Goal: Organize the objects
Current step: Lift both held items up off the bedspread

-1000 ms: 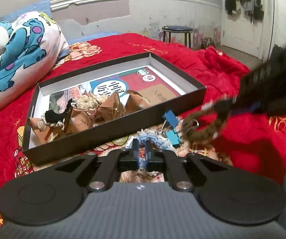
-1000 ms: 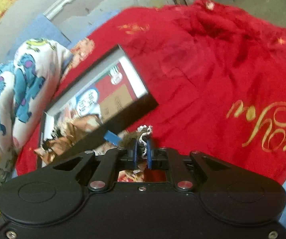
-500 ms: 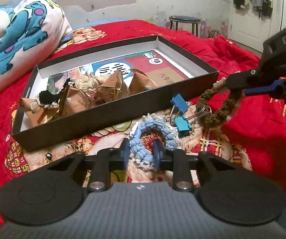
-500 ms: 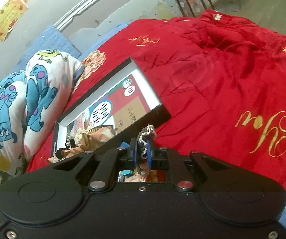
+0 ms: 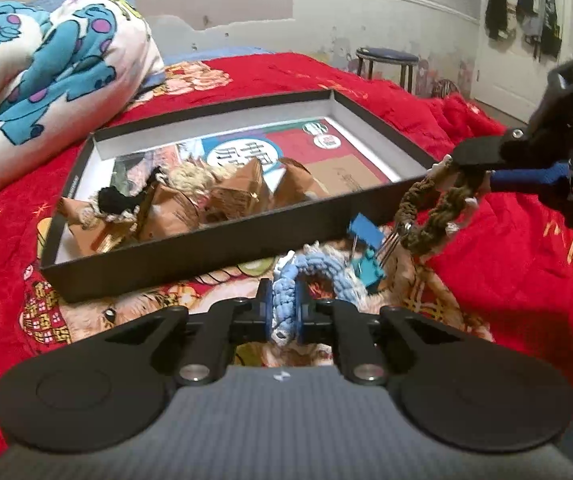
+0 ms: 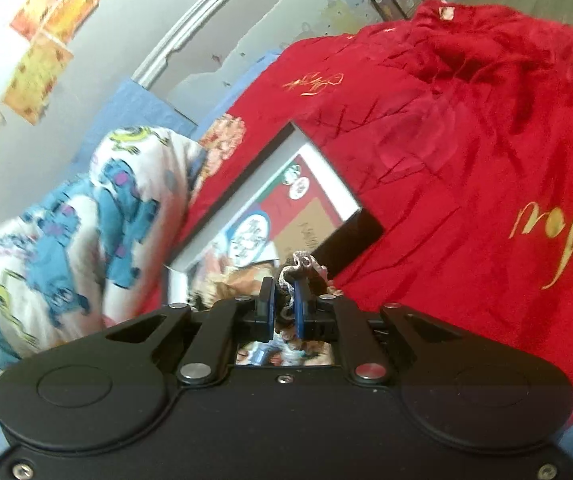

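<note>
My left gripper (image 5: 283, 307) is shut on a light blue braided cord loop (image 5: 322, 274) that lies on the bed in front of the black shallow box (image 5: 214, 250). The box holds brown paper packets (image 5: 242, 194) and woven pieces. My right gripper (image 5: 482, 168) comes in from the right, shut on a brown braided cord loop (image 5: 434, 212) that hangs beside the box's right corner. In the right wrist view the same gripper (image 6: 284, 306) pinches the brown cord (image 6: 304, 266) above the box (image 6: 350, 236). Blue binder clips (image 5: 366, 250) lie between the two loops.
The red blanket (image 5: 506, 280) covers the bed. A cartoon-print quilt (image 5: 38, 80) is bundled at the back left. A stool (image 5: 386, 62) stands by the far wall, near a white door (image 5: 526, 40) with dark clothes hanging on it.
My left jaws were wider around the blue cord half a second ago and now pinch it. The right gripper has lifted the brown cord higher and rolled, tilting its view.
</note>
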Demonstrator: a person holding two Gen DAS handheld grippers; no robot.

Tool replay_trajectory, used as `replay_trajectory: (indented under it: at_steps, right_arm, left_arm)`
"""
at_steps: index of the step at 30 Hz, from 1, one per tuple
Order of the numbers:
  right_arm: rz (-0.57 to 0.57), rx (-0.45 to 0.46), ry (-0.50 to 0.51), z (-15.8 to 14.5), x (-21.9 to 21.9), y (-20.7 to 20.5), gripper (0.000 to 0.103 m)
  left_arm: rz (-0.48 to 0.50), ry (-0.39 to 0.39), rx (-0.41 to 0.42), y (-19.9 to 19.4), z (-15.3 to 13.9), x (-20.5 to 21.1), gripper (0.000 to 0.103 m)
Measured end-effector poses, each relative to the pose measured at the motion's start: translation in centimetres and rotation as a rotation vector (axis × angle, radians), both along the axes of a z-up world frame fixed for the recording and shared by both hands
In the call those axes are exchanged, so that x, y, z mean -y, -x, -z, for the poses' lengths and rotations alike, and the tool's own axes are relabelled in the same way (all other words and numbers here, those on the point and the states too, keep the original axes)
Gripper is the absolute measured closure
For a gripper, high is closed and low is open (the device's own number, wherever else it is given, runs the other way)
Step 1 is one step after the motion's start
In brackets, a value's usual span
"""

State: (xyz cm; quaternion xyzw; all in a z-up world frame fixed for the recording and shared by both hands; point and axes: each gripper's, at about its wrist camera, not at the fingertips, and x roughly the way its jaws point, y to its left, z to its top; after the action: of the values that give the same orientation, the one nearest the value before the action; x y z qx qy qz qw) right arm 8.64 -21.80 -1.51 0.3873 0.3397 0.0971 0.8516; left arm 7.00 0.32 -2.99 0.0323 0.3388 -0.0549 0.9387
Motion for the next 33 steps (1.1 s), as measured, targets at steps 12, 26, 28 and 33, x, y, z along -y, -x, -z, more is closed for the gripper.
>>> replay_trajectory:
  at_steps: [12,26,28,33]
  right_arm:
    - [-0.026,0.056,-0.076,-0.4,0.0,-0.2,0.093]
    - [-0.054,0.101,-0.111,-0.9,-0.7,-0.3,0.093]
    - [-0.060,0.110,-0.118,-1.1,-0.8,-0.3,0.093]
    - [-0.076,0.142,-0.127,-1.5,-1.2,-0.3,0.093]
  left_arm:
    - [-0.011,0.138,0.033,0.4,-1.7,-1.3,0.090]
    - [0.010,0.178,0.114,1.3,-3.7,-1.7,0.089]
    - [0.011,0.192,0.125,1.4,-4.0,-1.8,0.089]
    - [0.001,0.214,0.144,1.4,-4.4,-2.2,0.089]
